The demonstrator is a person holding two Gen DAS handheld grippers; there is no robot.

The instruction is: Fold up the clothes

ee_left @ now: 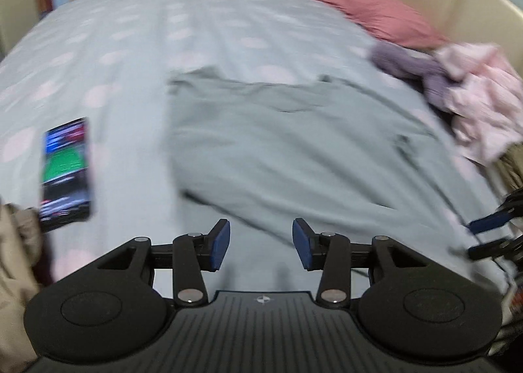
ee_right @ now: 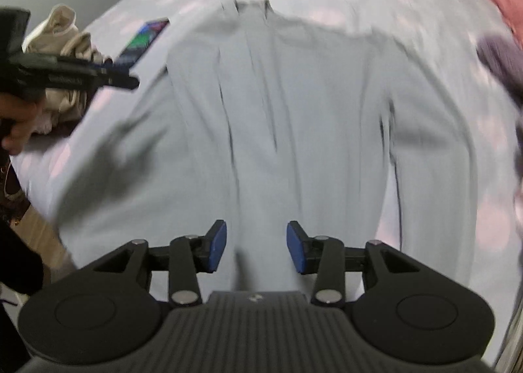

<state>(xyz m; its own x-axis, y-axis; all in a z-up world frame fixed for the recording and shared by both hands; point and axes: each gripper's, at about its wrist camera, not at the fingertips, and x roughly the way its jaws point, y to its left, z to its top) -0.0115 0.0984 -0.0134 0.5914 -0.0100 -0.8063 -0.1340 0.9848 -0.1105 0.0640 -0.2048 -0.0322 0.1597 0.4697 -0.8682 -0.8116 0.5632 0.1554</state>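
A pale grey long-sleeved shirt lies spread flat on the bed; it also fills the right wrist view, collar at the far end. My left gripper is open and empty, hovering over the shirt's near edge. My right gripper is open and empty above the shirt's lower hem. The left gripper also shows at the left of the right wrist view. The right gripper's fingers show at the right edge of the left wrist view. Both views are motion-blurred.
The bed has a light blue cover with pink dots. A phone with a lit screen lies left of the shirt. A red pillow, a purple garment and a pink garment lie at the right. A beige garment lies left.
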